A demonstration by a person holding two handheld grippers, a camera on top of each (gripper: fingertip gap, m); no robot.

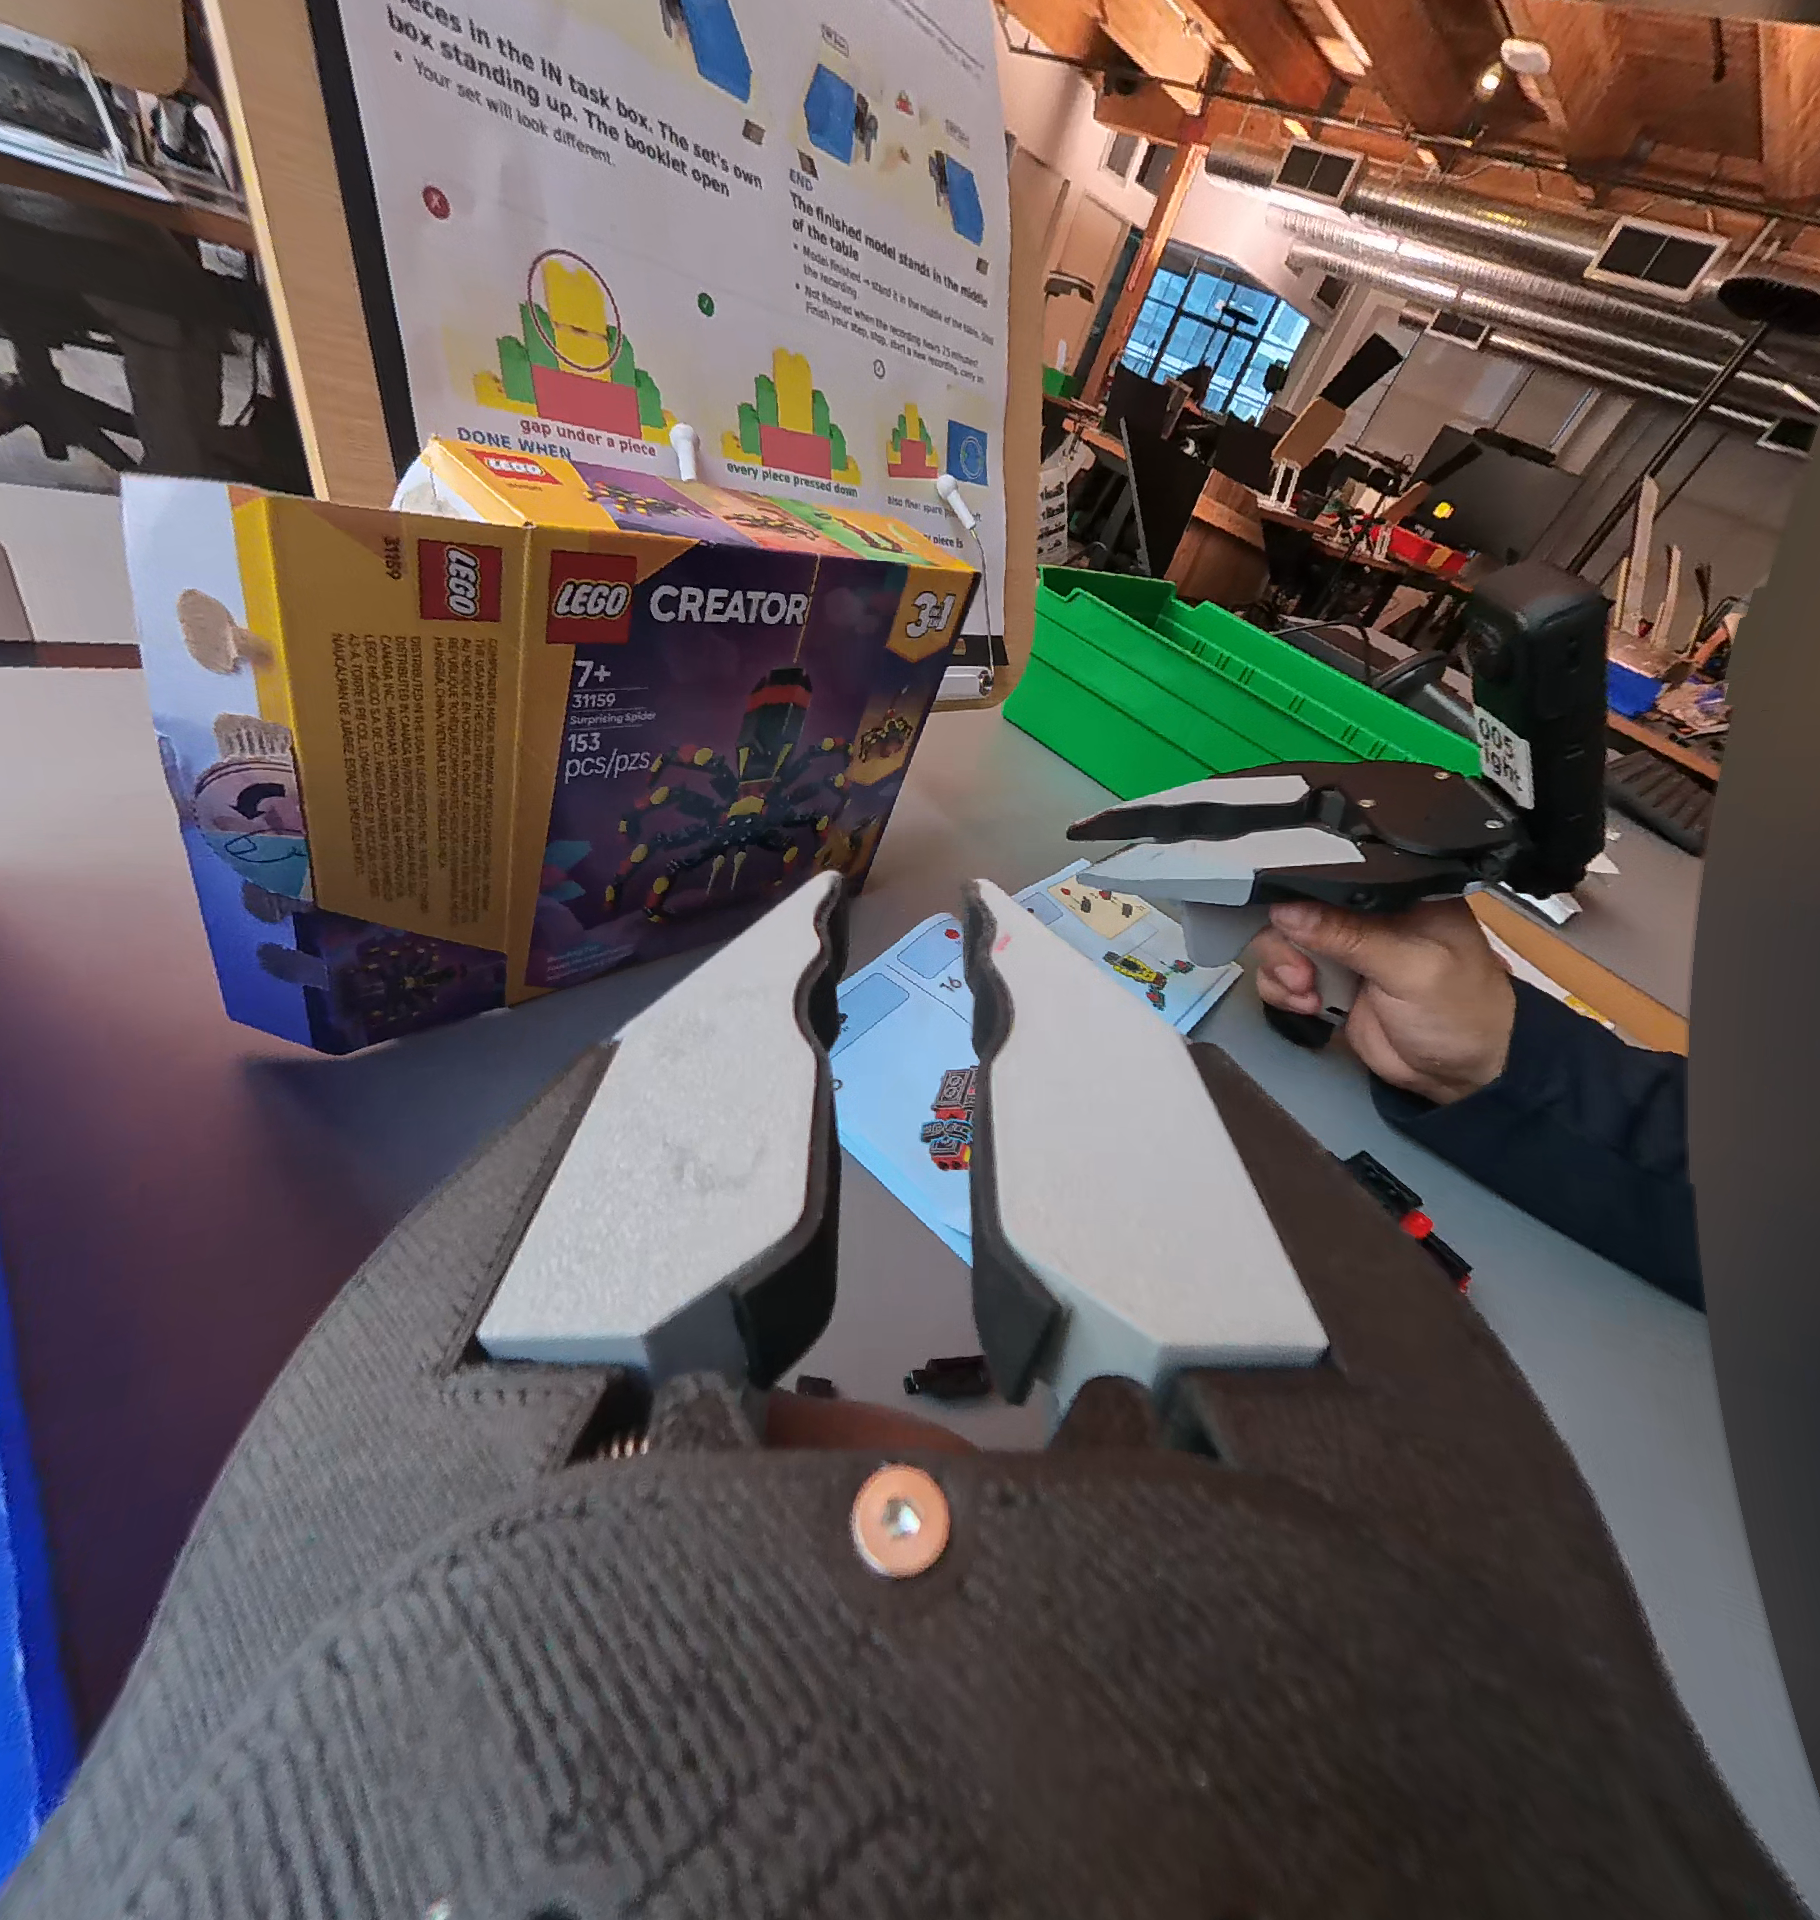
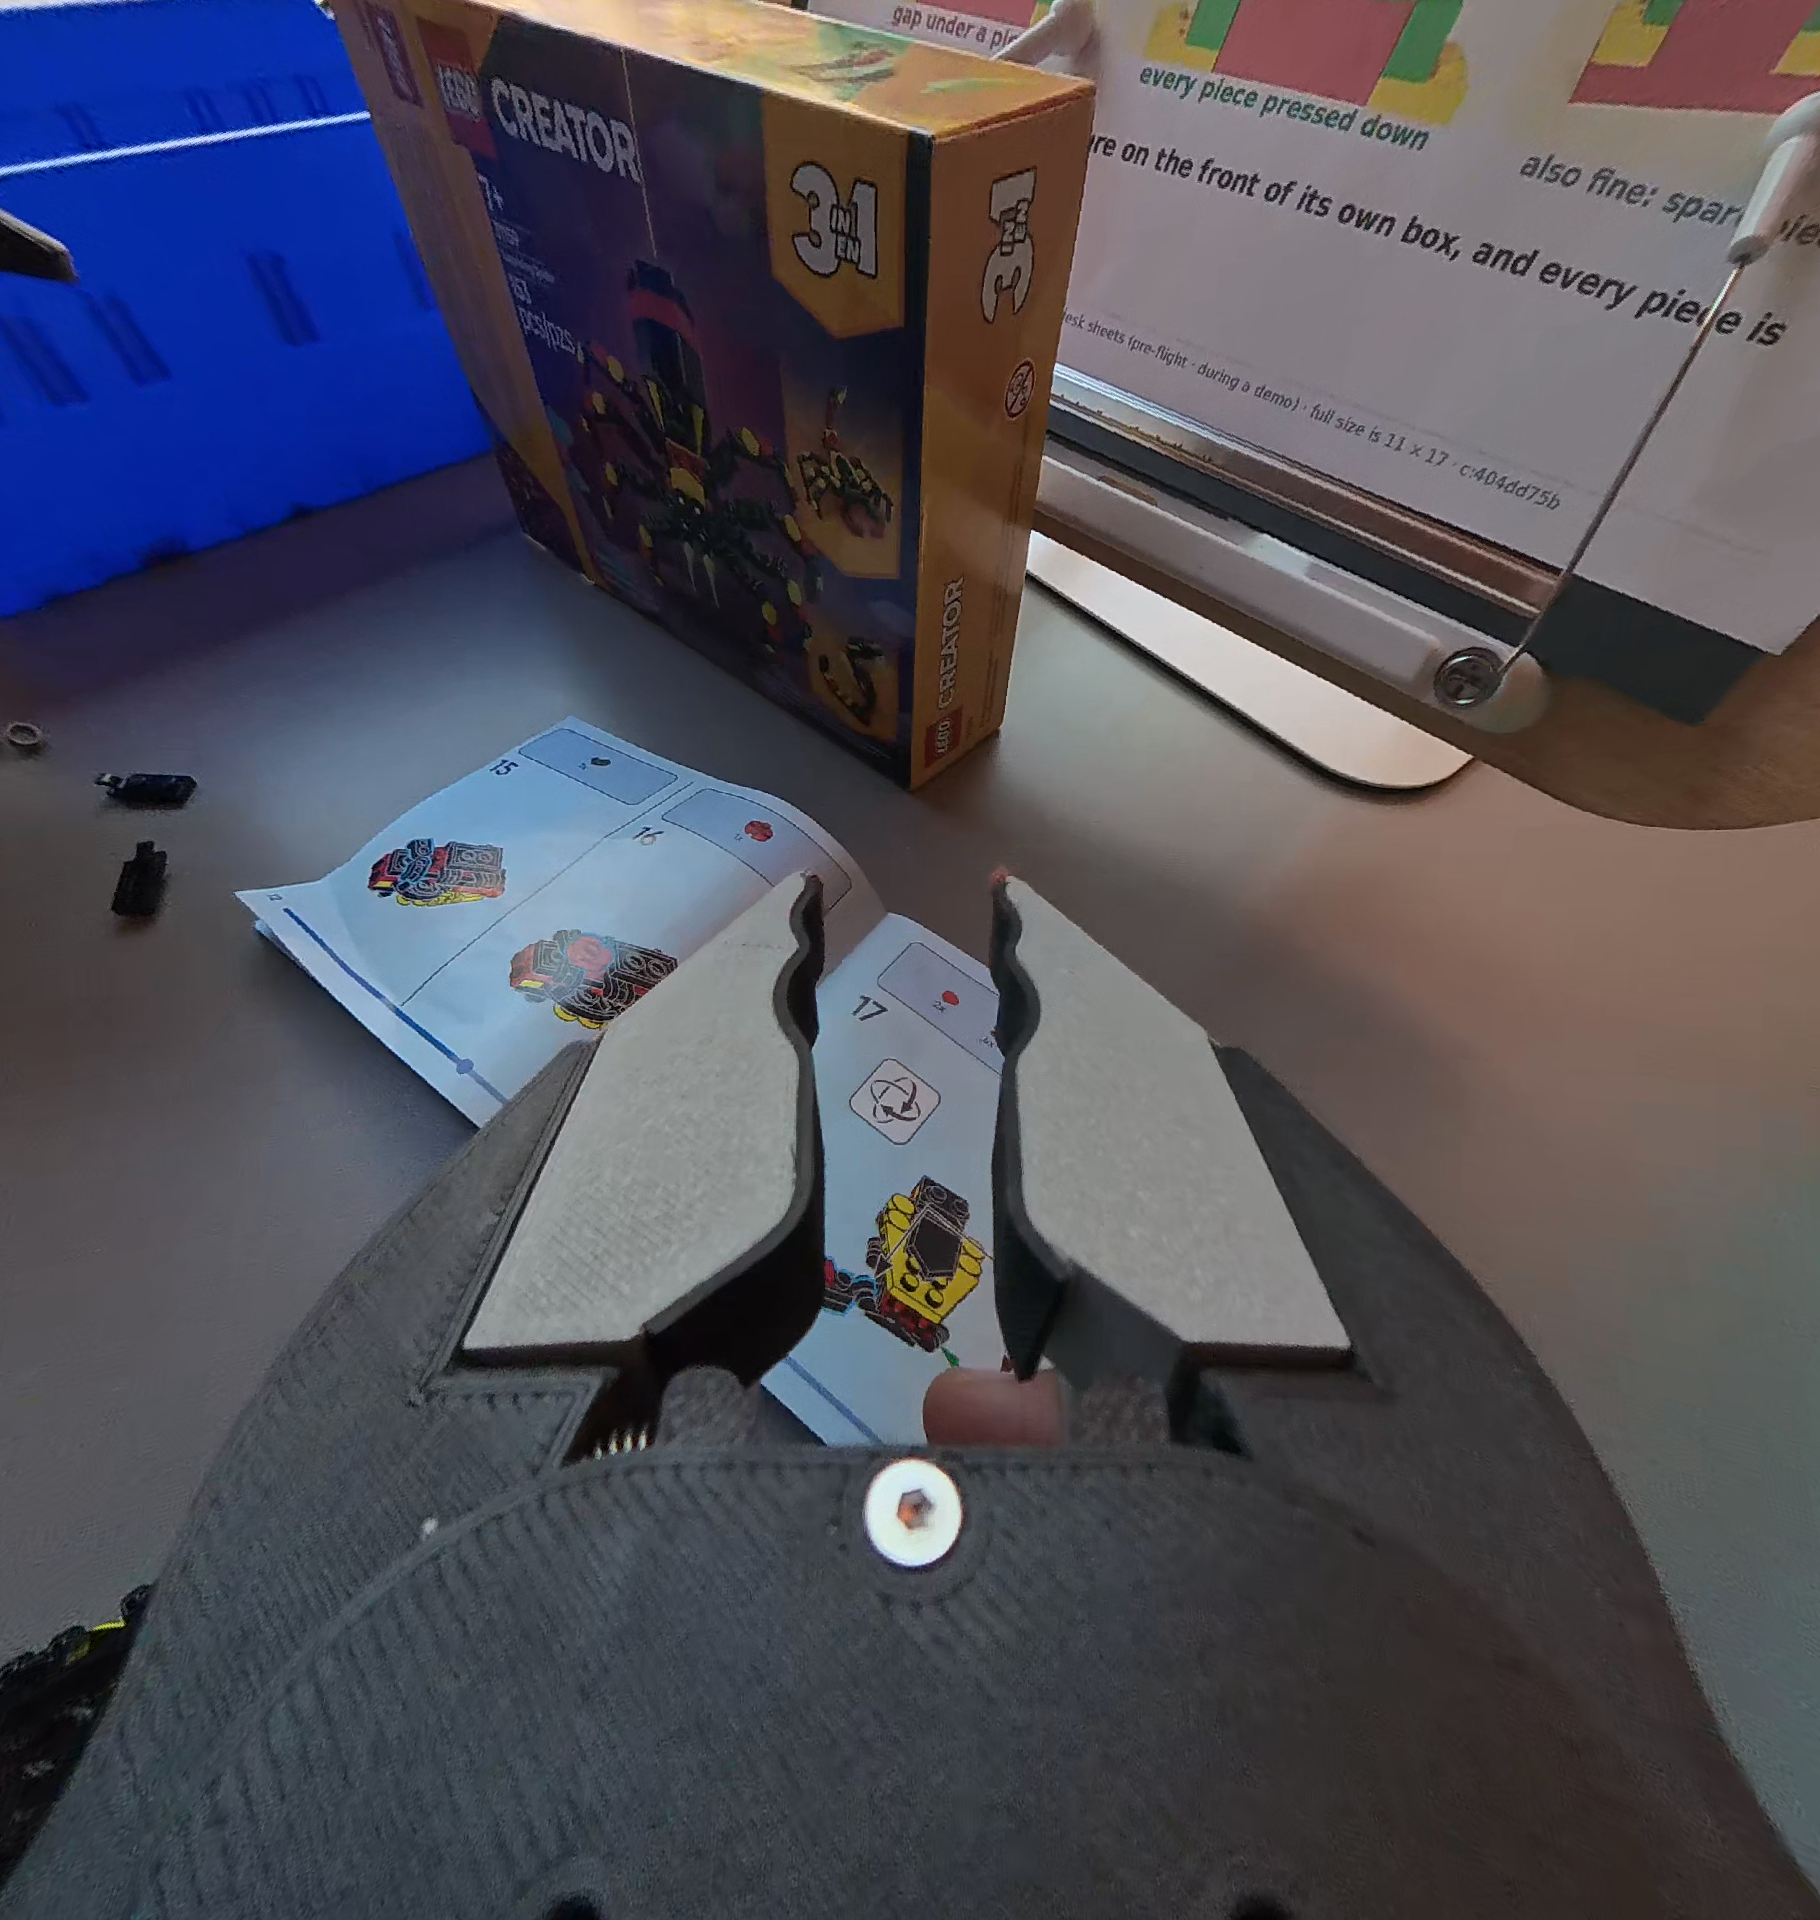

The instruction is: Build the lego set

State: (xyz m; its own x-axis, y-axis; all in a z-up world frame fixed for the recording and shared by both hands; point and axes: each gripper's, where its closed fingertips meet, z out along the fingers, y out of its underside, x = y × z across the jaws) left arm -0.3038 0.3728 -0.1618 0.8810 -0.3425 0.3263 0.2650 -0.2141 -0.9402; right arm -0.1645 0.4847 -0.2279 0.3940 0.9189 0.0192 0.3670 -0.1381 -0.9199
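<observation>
A: Left wrist view first. The left gripper hangs above the grey counter with its jaws narrowly parted and nothing between them. At 11 o'clock the yellow-and-purple cardboard set box stands upright; at 12 to 1 o'clock the pale blue open paper instruction booklet lies flat. A small black brick sits low between the fingers, and a black-and-red part-built piece lies at 3 o'clock. The right gripper, held in a person's hand, hovers at 2 o'clock, its jaws nearly together from this angle, in front of the green plastic bin.

B: And the right wrist view?

A: There the right gripper shows a moderate gap, empty, over the booklet. Two small black bricks lie at 9 o'clock, well apart from the box at 12. A blue plastic bin stands at 10 o'clock.

B: How would those bricks handle?

A: I'd judge them light, rigid and smooth, so apt to skid or twist. Pinch across the flat sides, near the fingertips, squarely. Press seated pieces gently; the small assembly probably pops apart under sideways force.
</observation>
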